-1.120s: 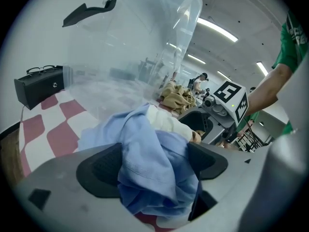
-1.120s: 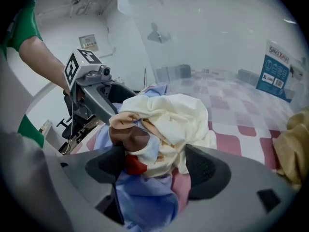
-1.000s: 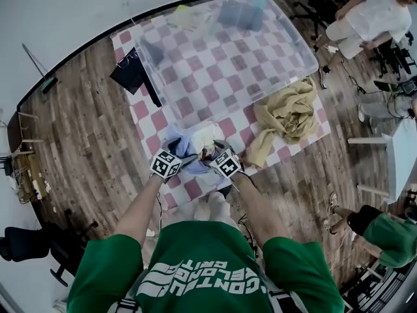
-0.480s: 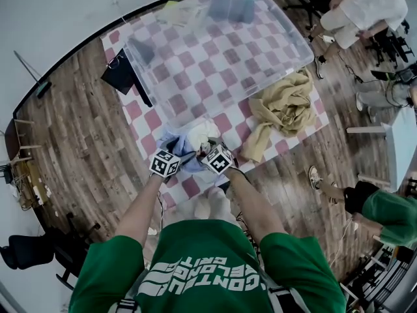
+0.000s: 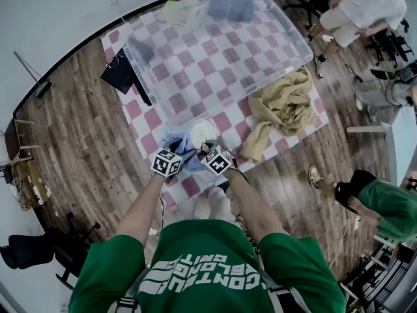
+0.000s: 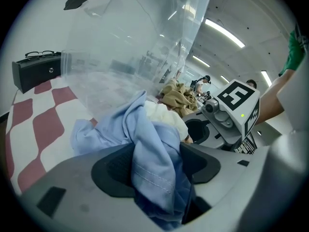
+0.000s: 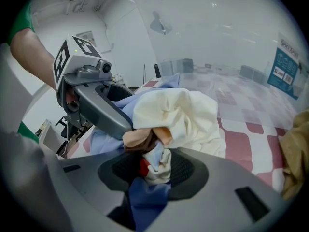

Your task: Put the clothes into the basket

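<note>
Grabbing clothes, both tools at once. The wooden floor (image 5: 78, 142) carries a pink-and-white checked mat (image 5: 140, 119), which carries everything else.

The basket (image 5: 241, 87), a clear plastic bin, takes up most of the mat. Its long axis runs on a diagonal from the near-left to the far-right, and it looks almost empty apart from small items at the far end. A tan garment (image 5: 283, 113) is heaped at the mat's right edge, just beside the basket's near-right corner, with no tool on it. A black case (image 5: 124, 74) sits off the mat's left edge.

The bundle (image 5: 192, 142) lies at the mat's near edge, right against the basket's near long wall. It is a blue shirt (image 6: 149, 153) on the left side and a cream garment (image 7: 178, 112) on the right.

- **Left gripper** (image 6: 154, 166): the jaws have just been closing and now pinch a thick fold of the blue shirt between the pads.
- **Right gripper** (image 7: 152, 168): the jaws have just been closing too and are clamped on the bundle, with cream cloth and a bit of blue between the pads.

The tools sit side by side and almost touch.

Key relation: the basket lies straight ahead of both tools, beyond the bundle, and neither hand is clearly nearer. The next move is likely lifting the bundle and carrying it forward over the near wall. One risk is loose shirt tails snagging on the rim.
</note>
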The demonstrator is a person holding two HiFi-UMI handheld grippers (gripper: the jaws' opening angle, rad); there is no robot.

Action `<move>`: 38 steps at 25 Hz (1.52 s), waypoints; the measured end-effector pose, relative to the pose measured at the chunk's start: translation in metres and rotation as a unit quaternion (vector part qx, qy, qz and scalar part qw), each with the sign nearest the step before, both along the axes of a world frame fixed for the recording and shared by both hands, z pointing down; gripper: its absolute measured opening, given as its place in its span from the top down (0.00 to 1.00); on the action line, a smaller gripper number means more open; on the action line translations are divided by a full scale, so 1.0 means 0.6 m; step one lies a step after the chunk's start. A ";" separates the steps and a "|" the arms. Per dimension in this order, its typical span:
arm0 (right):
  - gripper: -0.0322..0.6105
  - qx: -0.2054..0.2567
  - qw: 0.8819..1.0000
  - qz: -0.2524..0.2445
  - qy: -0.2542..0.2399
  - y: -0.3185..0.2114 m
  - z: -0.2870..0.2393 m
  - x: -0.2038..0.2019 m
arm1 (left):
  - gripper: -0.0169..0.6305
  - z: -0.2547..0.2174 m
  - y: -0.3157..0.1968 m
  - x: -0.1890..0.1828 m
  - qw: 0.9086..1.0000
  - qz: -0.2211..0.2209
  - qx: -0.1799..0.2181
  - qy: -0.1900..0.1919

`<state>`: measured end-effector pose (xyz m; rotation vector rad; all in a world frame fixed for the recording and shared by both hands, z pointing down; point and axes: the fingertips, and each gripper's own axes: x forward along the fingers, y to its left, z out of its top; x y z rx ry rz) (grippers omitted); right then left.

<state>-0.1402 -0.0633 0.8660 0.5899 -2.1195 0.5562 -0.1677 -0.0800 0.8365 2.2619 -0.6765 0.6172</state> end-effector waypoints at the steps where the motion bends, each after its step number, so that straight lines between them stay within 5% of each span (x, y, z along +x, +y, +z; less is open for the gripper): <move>1: 0.70 0.001 1.000 0.000 0.001 0.001 -0.001 0.000 | 0.55 -0.001 0.001 0.001 1.000 0.000 0.001 0.000; 13: 0.79 0.021 1.000 0.005 0.001 0.015 -0.030 0.007 | 0.64 -0.027 0.018 0.012 1.000 0.007 0.008 0.011; 38: 0.81 0.145 0.985 0.088 -0.041 0.034 -0.216 0.106 | 0.68 -0.220 0.046 0.114 0.988 0.037 0.131 0.075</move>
